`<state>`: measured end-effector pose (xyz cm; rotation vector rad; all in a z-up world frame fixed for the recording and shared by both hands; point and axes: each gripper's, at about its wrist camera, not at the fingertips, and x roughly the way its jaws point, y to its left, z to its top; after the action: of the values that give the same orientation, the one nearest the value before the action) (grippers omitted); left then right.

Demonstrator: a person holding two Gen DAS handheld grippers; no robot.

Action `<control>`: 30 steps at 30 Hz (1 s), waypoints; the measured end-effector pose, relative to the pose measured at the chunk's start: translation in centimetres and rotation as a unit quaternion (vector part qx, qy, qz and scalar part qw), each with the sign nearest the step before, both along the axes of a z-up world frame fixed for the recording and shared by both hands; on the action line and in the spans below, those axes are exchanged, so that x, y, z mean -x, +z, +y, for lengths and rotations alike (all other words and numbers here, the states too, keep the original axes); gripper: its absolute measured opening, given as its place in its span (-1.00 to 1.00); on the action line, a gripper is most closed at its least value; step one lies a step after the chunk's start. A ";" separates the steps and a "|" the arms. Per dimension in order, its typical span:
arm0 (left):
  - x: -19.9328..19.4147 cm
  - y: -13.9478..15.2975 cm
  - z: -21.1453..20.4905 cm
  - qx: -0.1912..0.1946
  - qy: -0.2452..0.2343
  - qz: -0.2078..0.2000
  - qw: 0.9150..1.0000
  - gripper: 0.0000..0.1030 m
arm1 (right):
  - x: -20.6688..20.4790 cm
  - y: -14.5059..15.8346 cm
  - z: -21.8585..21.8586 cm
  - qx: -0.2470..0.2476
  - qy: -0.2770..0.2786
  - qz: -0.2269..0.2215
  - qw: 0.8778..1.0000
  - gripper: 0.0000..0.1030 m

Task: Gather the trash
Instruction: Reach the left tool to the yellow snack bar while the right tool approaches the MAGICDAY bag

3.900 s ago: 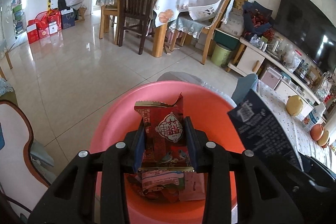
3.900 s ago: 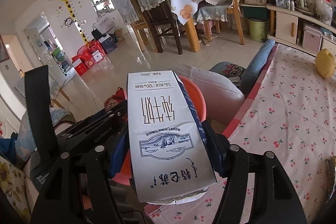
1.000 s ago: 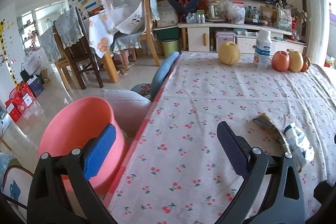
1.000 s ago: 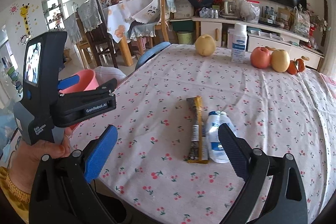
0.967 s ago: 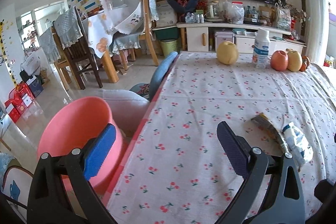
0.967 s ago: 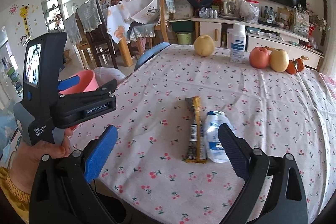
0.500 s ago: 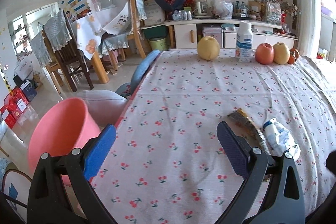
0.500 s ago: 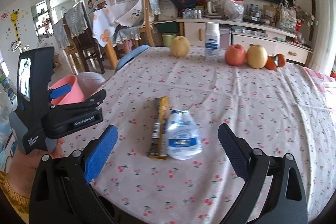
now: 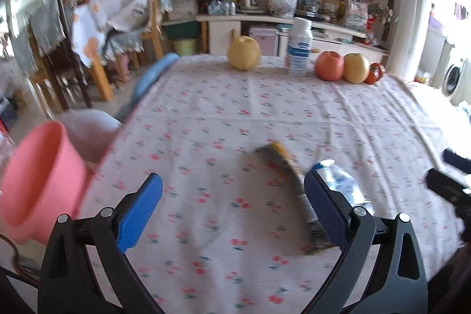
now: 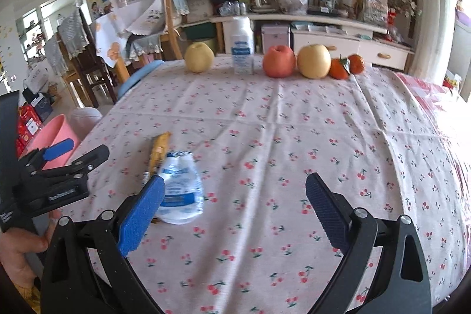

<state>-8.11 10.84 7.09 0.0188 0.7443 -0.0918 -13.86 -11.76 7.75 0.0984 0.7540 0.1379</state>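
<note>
Left gripper (image 9: 232,208): jaws spread wide, holding nothing, poised over the desk (image 9: 265,114) covered by a white cloth with a small cherry print. Right gripper (image 10: 235,208): jaws likewise spread wide and empty, above the same cloth.

Trash items: a long, flat yellow-and-brown snack wrapper (image 9: 290,167) lies on the cloth, touching a crushed clear plastic bottle with a blue-and-white label (image 10: 179,187) on its right side. In the left wrist view the wrapper runs beside the inner face of the right-hand blue pad (image 9: 323,205), and the bottle is partly hidden behind that pad (this view is blurred by motion). In the right wrist view the bottle sits just ahead of the left-hand blue pad (image 10: 141,217), which overlaps its lower left edge.

Receptacle: a round pink plastic bucket (image 9: 38,181) stands beyond the left edge of the desk, lower than the desk top; its contents are not visible.

Far edge of the desk: a yellow pear (image 10: 199,57), an upright white plastic bottle with a blue label (image 10: 242,44), a red apple (image 10: 278,61), a second yellow pear (image 10: 313,61) and two small oranges (image 10: 346,66), in a row
</note>
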 end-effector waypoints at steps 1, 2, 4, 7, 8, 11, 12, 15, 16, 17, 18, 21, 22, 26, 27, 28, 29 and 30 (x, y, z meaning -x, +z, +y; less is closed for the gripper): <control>-0.2 -0.2 -0.2 0.011 -0.001 0.005 1.000 0.89 | -0.2 -0.2 -0.2 -0.003 0.000 0.006 1.000 0.85; -0.3 -0.4 -0.3 0.021 -0.003 0.010 1.000 0.89 | -0.5 -0.4 -0.4 -0.006 0.002 0.012 1.000 0.85; -0.6 -0.9 -0.9 0.032 -0.007 0.021 0.999 0.89 | -0.9 -0.8 -0.3 -0.007 0.010 0.021 1.000 0.85; -1.3 -1.8 -2.3 0.028 -0.014 0.041 0.999 0.88 | -1.4 -1.4 0.4 0.005 0.027 0.035 0.999 0.85; -1.6 -2.0 -2.6 0.024 -0.015 0.044 0.999 0.88 | -1.4 -1.5 0.8 0.011 0.034 0.038 0.999 0.85; -2.4 -2.9 -3.8 0.004 -0.018 0.057 0.998 0.88 | -1.6 -2.0 1.7 0.023 0.051 0.045 0.997 0.85; -2.7 -3.2 -4.1 -0.002 -0.016 0.063 0.998 0.88 | -1.7 -2.2 1.9 0.025 0.054 0.049 0.997 0.85; -3.7 -4.0 -4.9 -0.020 -0.016 0.077 0.997 0.88 | -2.0 -2.7 2.1 0.029 0.058 0.061 0.996 0.85; -3.8 -4.2 -5.2 -0.022 -0.016 0.079 0.996 0.88 | -2.1 -2.8 2.1 0.029 0.057 0.063 0.996 0.85; -4.1 -4.4 -5.4 -0.025 -0.016 0.082 0.996 0.88 | -2.2 -2.9 1.9 0.029 0.054 0.066 0.996 0.85; -4.3 -4.6 -5.7 -0.027 -0.016 0.085 0.996 0.88 | -2.3 -2.9 1.8 0.027 0.052 0.068 0.996 0.85; -4.9 -4.8 -6.4 -0.022 -0.021 0.085 0.996 0.88 | -2.7 -3.1 1.2 0.020 0.045 0.074 0.996 0.85; -5.0 -4.8 -6.7 -0.021 -0.023 0.084 0.996 0.87 | -2.8 -3.1 0.9 0.018 0.042 0.076 0.996 0.85; -5.3 -4.7 -7.2 -0.006 -0.030 0.082 0.996 0.67 | -3.2 -3.3 0.3 0.010 0.039 0.084 0.996 0.85; -5.3 -4.6 -7.2 0.000 -0.033 0.082 0.996 0.60 | -3.3 -3.4 0.3 0.010 0.040 0.086 0.995 0.85; -5.2 -4.6 -7.2 -0.002 -0.032 0.082 0.996 0.59 | -3.4 -3.4 0.3 0.011 0.040 0.087 0.995 0.85; -5.2 -4.6 -7.2 -0.005 -0.032 0.081 0.996 0.59 | -3.5 -3.5 0.4 0.014 0.039 0.089 0.995 0.85; -5.0 -4.5 -7.1 -0.008 -0.031 0.080 0.996 0.59 | -3.6 -3.6 0.3 0.016 0.038 0.091 0.995 0.85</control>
<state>-3.11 3.70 2.60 0.0512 0.9050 -0.1479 -10.26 -11.42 4.19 0.0528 0.9412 0.1912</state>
